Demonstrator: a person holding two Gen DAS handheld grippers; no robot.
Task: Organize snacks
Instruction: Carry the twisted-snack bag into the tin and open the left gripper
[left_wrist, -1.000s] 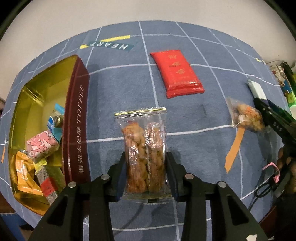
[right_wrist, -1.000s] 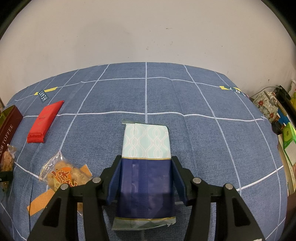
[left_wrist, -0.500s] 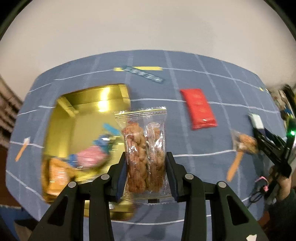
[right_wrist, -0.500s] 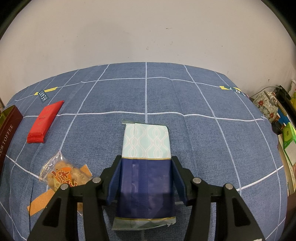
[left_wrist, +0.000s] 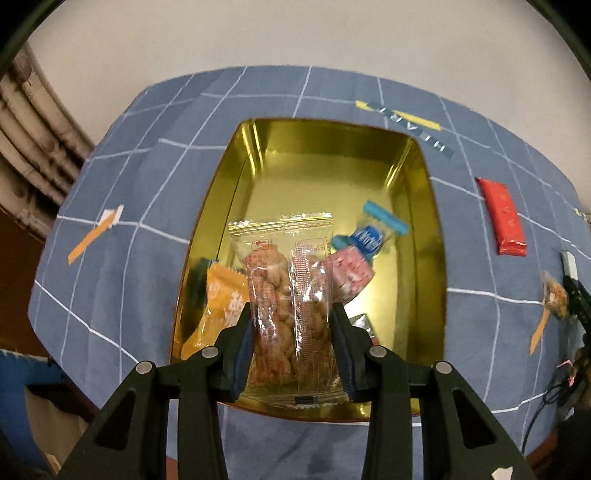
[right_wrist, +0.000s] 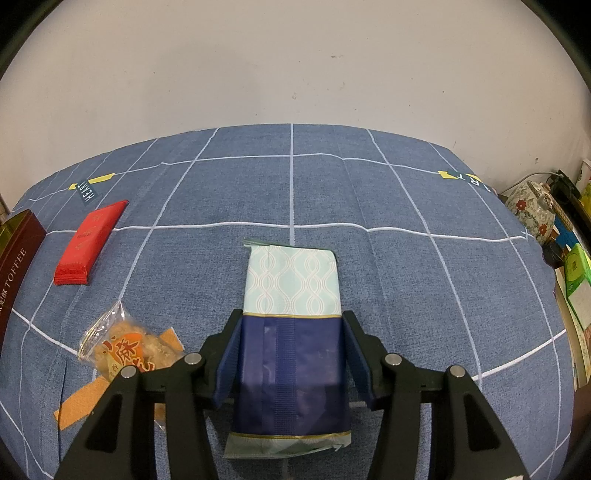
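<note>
Left gripper (left_wrist: 291, 332) clamps a clear snack bag (left_wrist: 288, 295) above the tin (left_wrist: 424, 192); right gripper (right_wrist: 291, 354) apparently grips a blue packet (right_wrist: 291, 332).

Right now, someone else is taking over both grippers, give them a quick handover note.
Left gripper: shut on clear twist-snack packet, over the open gold tin.
Right gripper: shut on navy-and-mint pouch, over the blue cloth.
Done: several snacks already lie in the tin.
Left: release the packet, add the pouch, red packet and orange-label snack bag.
</note>
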